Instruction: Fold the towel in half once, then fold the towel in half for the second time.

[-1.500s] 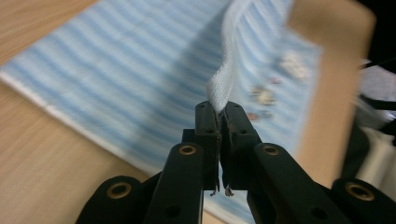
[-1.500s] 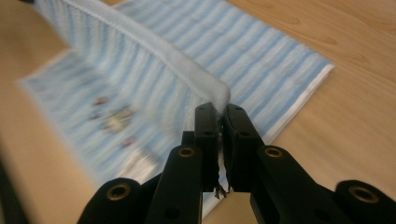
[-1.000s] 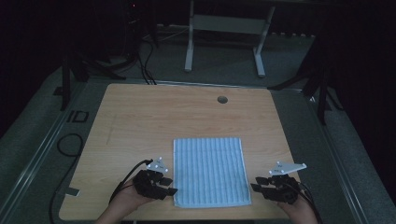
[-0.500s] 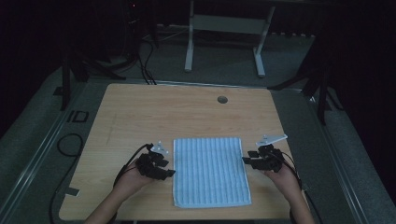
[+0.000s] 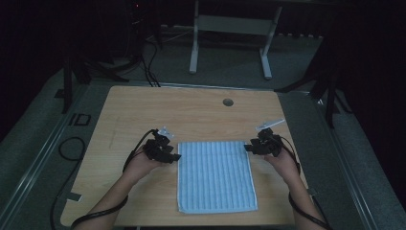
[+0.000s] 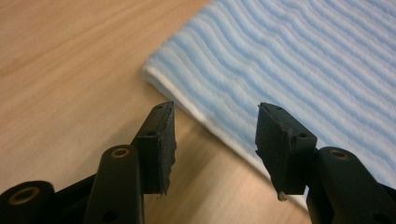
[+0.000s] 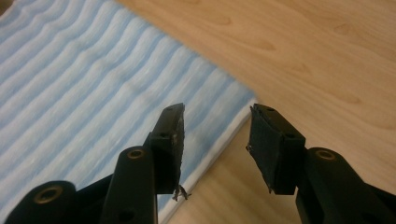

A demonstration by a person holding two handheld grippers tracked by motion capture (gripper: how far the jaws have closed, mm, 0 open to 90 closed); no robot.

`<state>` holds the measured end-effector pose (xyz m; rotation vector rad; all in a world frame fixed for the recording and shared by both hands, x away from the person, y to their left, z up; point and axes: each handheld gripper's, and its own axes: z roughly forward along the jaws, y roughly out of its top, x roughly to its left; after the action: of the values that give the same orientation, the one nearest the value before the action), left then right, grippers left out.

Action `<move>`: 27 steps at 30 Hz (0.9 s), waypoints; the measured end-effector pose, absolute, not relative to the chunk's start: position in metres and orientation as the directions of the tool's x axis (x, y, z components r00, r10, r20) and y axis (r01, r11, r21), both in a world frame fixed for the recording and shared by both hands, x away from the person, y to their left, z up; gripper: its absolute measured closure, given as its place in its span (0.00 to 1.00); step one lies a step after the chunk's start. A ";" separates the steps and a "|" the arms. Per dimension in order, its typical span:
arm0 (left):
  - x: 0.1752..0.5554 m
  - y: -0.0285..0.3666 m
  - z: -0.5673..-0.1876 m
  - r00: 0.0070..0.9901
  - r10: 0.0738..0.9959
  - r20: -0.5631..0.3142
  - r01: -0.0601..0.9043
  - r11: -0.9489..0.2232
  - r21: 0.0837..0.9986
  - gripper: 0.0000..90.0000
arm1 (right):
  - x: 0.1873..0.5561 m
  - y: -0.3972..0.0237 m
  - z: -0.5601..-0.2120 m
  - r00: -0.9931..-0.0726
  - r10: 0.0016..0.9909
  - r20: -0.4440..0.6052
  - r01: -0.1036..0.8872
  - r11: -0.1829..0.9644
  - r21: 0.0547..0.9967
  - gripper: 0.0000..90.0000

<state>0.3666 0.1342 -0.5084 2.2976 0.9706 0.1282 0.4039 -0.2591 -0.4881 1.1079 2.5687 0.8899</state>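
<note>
**A:** Blue-striped cloth [image 5: 216, 176] lies flat on the near half of our wooden table [image 5: 143, 110], short edge toward us. Where are we on it?

**B:** At the far corners. Left gripper [image 5: 175, 156] sits just beside the far left corner, right gripper [image 5: 248, 147] at the far right one. Both have just been opening and stand partly spread, nothing pinched; in the left gripper view the cloth edge [image 6: 205, 119] runs between the jaws, untouched.

**A:** How do we do the grab well?

**B:** We'd say drop each lower pad under the hem, centre the corner, close both together, lift evenly so it folds straight.

**A:** Counts, near to far?

**B:** Two hands, two grippers, one cloth, one table, one round hole [image 5: 228, 102] near the table's far edge, one metal stand [image 5: 230, 28] on the floor beyond.
</note>
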 end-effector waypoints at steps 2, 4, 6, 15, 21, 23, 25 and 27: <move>0.374 0.130 -0.507 0.722 0.677 -0.138 0.612 -0.534 0.583 0.50 | 0.409 -0.257 -0.488 -0.697 0.715 0.049 0.593 0.537 0.600 0.61; 0.380 0.127 -0.507 0.720 0.681 -0.137 0.613 -0.530 0.587 0.50 | 0.416 -0.255 -0.489 -0.695 0.717 0.055 0.598 0.535 0.597 0.61; 0.388 0.125 -0.507 0.712 0.688 -0.141 0.621 -0.524 0.583 0.50 | 0.424 -0.253 -0.491 -0.689 0.722 0.052 0.607 0.538 0.585 0.60; 0.410 0.129 -0.523 0.673 0.714 -0.194 0.668 -0.473 0.574 0.50 | 0.446 -0.254 -0.508 -0.653 0.749 0.114 0.662 0.491 0.567 0.59; 0.419 0.130 -0.524 0.660 0.721 -0.210 0.681 -0.457 0.572 0.50 | 0.450 -0.251 -0.517 -0.646 0.756 0.106 0.679 0.505 0.533 0.59; 0.423 0.129 -0.526 0.653 0.721 -0.233 0.692 -0.444 0.569 0.50 | 0.454 -0.248 -0.522 -0.645 0.758 0.100 0.688 0.519 0.507 0.60; 0.426 0.127 -0.529 0.656 0.713 -0.248 0.696 -0.444 0.564 0.50 | 0.456 -0.246 -0.525 -0.642 0.761 0.097 0.697 0.525 0.489 0.63; 0.427 0.125 -0.531 0.657 0.712 -0.248 0.699 -0.451 0.555 0.53 | 0.457 -0.245 -0.527 -0.646 0.757 0.101 0.699 0.532 0.478 0.66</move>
<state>0.4274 0.1251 -0.5306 2.2381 1.0884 0.0274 0.4574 -0.2447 -0.5275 1.2620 2.6448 0.7423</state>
